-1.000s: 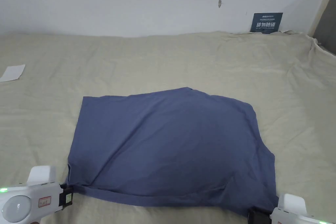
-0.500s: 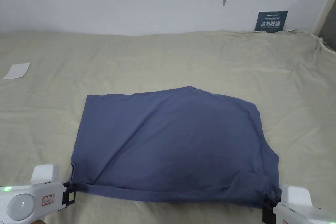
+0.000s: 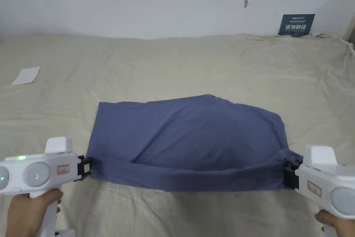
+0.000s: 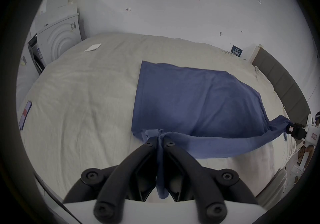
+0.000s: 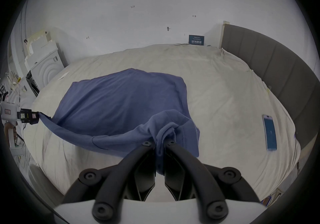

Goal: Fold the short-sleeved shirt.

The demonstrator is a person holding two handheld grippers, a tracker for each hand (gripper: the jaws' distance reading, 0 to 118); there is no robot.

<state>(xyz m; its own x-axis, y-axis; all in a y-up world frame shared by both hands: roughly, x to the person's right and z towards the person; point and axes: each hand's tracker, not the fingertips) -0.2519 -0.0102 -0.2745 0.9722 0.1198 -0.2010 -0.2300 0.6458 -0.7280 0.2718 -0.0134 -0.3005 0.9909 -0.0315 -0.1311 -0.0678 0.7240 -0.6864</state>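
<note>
The blue shirt (image 3: 187, 133) lies on the bed (image 3: 173, 64), its near edge lifted clear of the sheet and stretched between the two grippers. The left gripper (image 3: 86, 168), level and pointing right, is clamped on the near left corner. The right gripper (image 3: 289, 175), pointing left, pinches the bunched near right corner (image 5: 164, 132).

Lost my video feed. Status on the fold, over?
Left hand-held gripper and right hand-held gripper both shut on shirt. Near edge lifted off bed. Nothing in the way.
</note>
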